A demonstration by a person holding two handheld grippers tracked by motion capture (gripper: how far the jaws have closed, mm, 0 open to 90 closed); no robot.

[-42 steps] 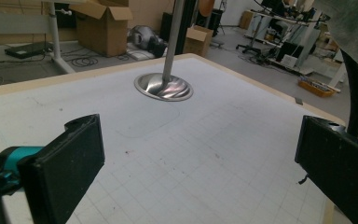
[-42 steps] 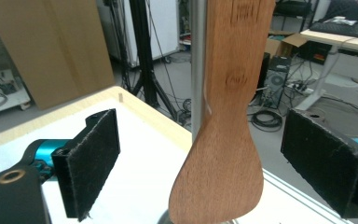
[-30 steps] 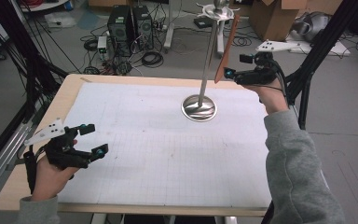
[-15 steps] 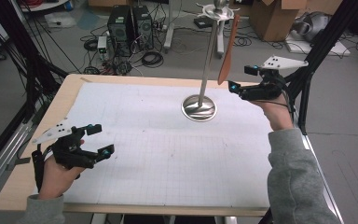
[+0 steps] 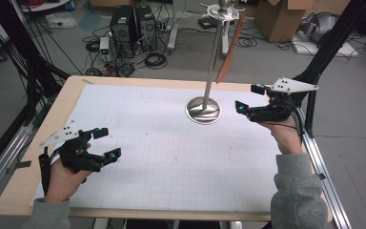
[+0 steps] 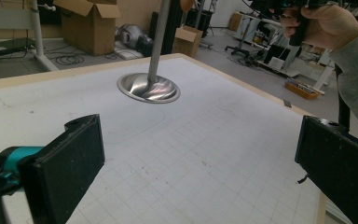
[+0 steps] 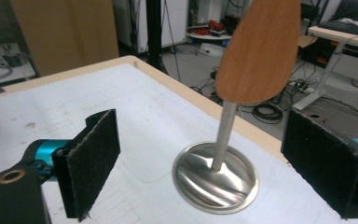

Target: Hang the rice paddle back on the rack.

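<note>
A steel stand with a round base and a thin pole rises at the back right of the white mat. A wooden spatula hangs from the stand's top disc, blade down, touching nothing else. My right gripper is open just right of the base, below the blade, holding nothing. In the right gripper view the blade and the base lie ahead between the open jaws. My left gripper is open at the front left; its view looks toward the base.
The white gridded mat covers a wooden table with a metal rail along its right side. Computers and cables and cardboard boxes stand on the floor beyond the far edge.
My right gripper has drawn back and down from the spatula's lower end, which now hangs free on the stand. The left gripper has shifted slightly right.
</note>
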